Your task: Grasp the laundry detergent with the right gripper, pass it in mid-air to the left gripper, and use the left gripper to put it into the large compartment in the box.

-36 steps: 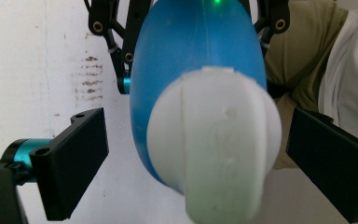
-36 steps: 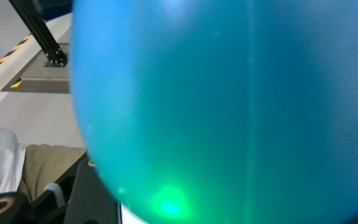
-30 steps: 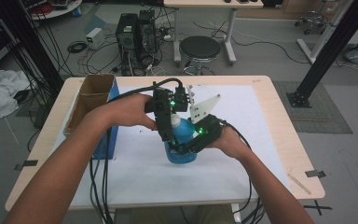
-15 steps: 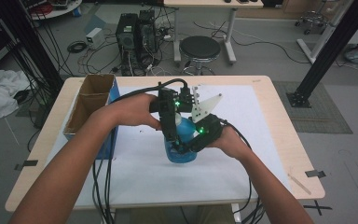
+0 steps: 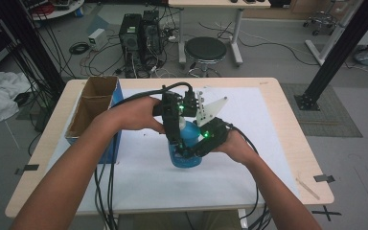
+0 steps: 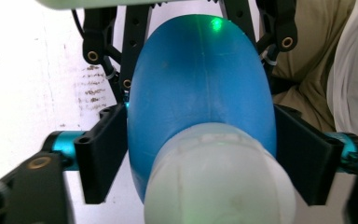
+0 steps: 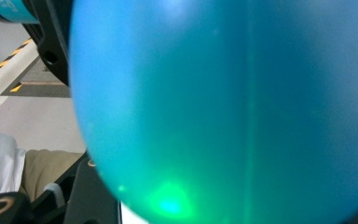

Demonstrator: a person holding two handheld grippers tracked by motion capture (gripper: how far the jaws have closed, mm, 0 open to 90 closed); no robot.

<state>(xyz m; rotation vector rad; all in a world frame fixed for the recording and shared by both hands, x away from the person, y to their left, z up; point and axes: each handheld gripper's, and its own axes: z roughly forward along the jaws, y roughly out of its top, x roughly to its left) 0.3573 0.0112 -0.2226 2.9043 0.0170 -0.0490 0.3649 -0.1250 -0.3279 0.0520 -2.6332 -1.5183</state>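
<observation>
A: The left gripper (image 5: 175, 139)?
B: Its jaws have just been closing around the blue plastic bottle with a pale cap (image 6: 200, 107); both pads touch it.
A: The right gripper (image 5: 191, 151)?
B: Clamped on the bottle's lower body, mid-table; its jaw tips are hidden.
A: The open brown cardboard box (image 5: 93, 108)?
B: At the left edge; inside unclear.

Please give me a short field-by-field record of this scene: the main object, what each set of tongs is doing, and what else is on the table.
object: blue bottle with a whitish cap, upright on the white sheet
left tongs: above the bottle, jaws either side of the bottle's top by the cap, just been closing; contact not certain
right tongs: clamped on the bottle's body from the side
table: light wood
other item: open cardboard box at the left edge
</observation>
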